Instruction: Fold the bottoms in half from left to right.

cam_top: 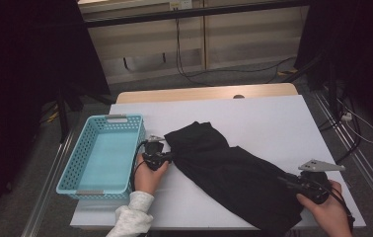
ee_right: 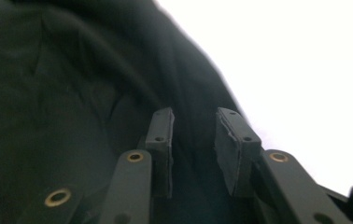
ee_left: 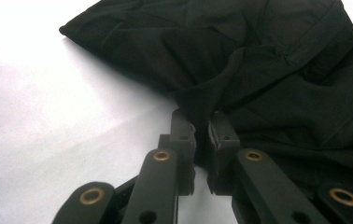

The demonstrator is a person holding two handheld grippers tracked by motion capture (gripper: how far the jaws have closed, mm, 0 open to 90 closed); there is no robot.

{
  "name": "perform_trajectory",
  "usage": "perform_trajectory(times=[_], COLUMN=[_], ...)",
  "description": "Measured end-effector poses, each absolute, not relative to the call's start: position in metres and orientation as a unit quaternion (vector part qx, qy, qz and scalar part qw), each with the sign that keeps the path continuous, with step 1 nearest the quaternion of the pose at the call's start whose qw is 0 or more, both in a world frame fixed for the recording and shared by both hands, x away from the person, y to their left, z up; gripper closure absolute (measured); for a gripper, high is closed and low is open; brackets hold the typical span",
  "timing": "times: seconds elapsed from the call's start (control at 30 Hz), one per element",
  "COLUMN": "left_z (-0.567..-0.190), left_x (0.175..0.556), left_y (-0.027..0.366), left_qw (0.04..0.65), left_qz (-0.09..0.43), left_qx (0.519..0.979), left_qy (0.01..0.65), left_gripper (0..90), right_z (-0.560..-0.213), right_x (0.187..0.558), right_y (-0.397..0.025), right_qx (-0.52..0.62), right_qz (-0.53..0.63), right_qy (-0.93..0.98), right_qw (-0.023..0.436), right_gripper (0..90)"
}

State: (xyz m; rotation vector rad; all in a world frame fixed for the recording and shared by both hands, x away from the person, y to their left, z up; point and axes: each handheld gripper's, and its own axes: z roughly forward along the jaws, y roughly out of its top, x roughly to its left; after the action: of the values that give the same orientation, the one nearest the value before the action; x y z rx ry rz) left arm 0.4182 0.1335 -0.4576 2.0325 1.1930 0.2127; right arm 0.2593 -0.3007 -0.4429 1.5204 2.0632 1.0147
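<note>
Cloth, black, soft and full of folds and creases, lies spread in a long slanting shape across the white table. It runs from near the middle of the table down to the front edge on the person's right side. It looks thin and floppy, and it has a dull, matte look with no shine.

The table top is smooth, flat and plain white. A light blue plastic basket sits at the left of it. The basket is a box shape with rows of small holes in its walls and a grey handle at each end.

The left gripper is made of hard black plastic with small brass rings at its joints. It sits just beside the basket, at the left edge of the cloth. Its 2 fingers stand only a narrow gap apart and pinch a gathered fold of the cloth, which bunches up between them.

The right gripper is at the lower right end of the cloth, near the front edge of the table. In the right gripper view its 2 fingers stand apart with a clear gap. They rest right over the dark cloth, near its edge, and are not closed on it.
</note>
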Motion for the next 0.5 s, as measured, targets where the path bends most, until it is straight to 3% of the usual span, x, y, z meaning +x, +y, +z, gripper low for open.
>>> perform_trajectory(times=[0.13,0.3,0.5], left_z=[-0.457,-0.458,-0.459], left_x=[0.419,0.418,0.418], left_y=[0.132,0.132,0.133], left_qw=[0.376,0.378,0.381], left_qz=[0.084,0.088,0.087], left_qx=[0.797,0.795,0.793], left_qy=[0.466,0.466,0.467], left_gripper=[82.8,82.8,83.0], right_z=[-0.445,-0.453,-0.444], right_x=[0.266,0.277,0.282], right_y=[-0.295,-0.282,-0.295], right_qx=[0.538,0.521,0.533], right_qz=[0.36,0.341,0.359], right_qy=[0.739,0.761,0.738], right_qw=[0.185,0.183,0.204], right_gripper=[68.4,89.3,89.7])
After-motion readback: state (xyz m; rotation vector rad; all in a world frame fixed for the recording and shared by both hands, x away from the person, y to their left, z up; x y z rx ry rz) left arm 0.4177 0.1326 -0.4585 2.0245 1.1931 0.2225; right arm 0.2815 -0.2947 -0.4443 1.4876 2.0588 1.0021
